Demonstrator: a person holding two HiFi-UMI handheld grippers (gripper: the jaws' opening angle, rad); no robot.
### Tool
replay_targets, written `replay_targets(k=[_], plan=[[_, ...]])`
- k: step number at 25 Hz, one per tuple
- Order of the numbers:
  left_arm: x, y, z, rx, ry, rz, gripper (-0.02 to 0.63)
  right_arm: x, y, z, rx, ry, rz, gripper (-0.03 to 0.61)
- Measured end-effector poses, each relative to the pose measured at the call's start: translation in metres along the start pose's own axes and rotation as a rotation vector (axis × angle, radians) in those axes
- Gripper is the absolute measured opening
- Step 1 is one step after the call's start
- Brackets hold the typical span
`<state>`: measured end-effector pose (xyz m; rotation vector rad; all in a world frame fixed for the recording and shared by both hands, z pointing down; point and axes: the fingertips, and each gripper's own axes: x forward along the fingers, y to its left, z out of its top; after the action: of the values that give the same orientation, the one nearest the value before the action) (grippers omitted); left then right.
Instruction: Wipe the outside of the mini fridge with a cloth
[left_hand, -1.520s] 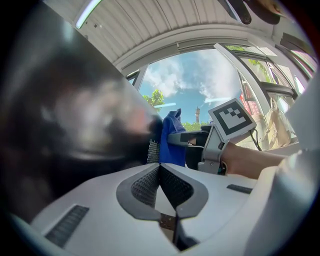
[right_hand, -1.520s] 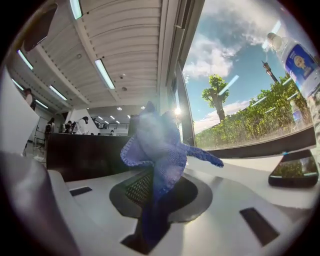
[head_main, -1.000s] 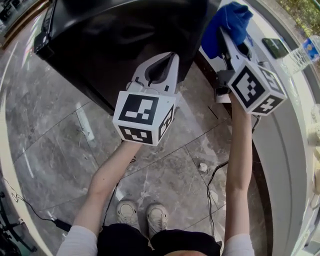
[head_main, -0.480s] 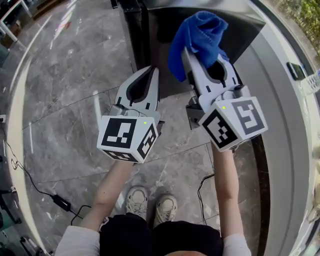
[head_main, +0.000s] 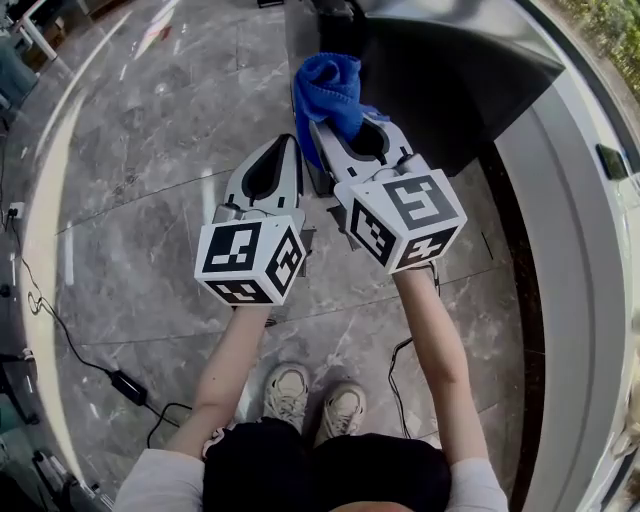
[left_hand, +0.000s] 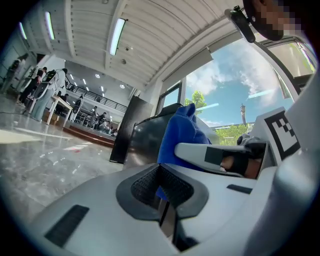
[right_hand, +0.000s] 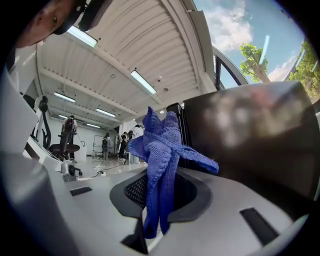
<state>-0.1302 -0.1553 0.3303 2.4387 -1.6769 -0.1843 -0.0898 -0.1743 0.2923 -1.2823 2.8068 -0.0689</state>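
The black mini fridge (head_main: 440, 90) stands at the top of the head view, its dark side facing me. My right gripper (head_main: 325, 125) is shut on a blue cloth (head_main: 328, 92), which bunches out past its tips just short of the fridge's near corner. In the right gripper view the cloth (right_hand: 160, 165) hangs pinched between the jaws with the fridge (right_hand: 255, 145) close behind on the right. My left gripper (head_main: 285, 150) is shut and holds nothing, just left of the right one. In the left gripper view the cloth (left_hand: 182, 135) and fridge (left_hand: 142, 135) lie ahead.
Grey marble floor (head_main: 130, 200) spreads to the left and below. A black power brick and cable (head_main: 125, 385) lie at lower left; another cable (head_main: 400, 380) runs by my right arm. A white counter (head_main: 570, 250) curves along the right. My shoes (head_main: 315, 405) are below.
Both grippers have swung left across the fridge's side. The right one with the cloth now sits near the fridge's left corner. The fridge has shifted right in view.
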Motion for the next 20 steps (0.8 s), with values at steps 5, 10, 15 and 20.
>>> replay_targets(k=[5,10,15,20], plan=[[0.011,-0.012,-0.005,-0.004,0.002,-0.029,0.005,0.005,-0.010,0.001,-0.028,-0.006,-0.031,0.089],[0.016,-0.020,-0.014,-0.007,0.020,-0.059,0.005,0.002,-0.019,0.001,-0.054,0.003,-0.056,0.089],[0.021,-0.027,-0.022,-0.016,0.038,-0.081,0.005,-0.012,-0.042,-0.006,-0.058,0.017,-0.115,0.089],[0.030,-0.046,-0.025,-0.016,0.046,-0.121,0.004,-0.024,-0.064,0.000,-0.060,0.016,-0.145,0.089]])
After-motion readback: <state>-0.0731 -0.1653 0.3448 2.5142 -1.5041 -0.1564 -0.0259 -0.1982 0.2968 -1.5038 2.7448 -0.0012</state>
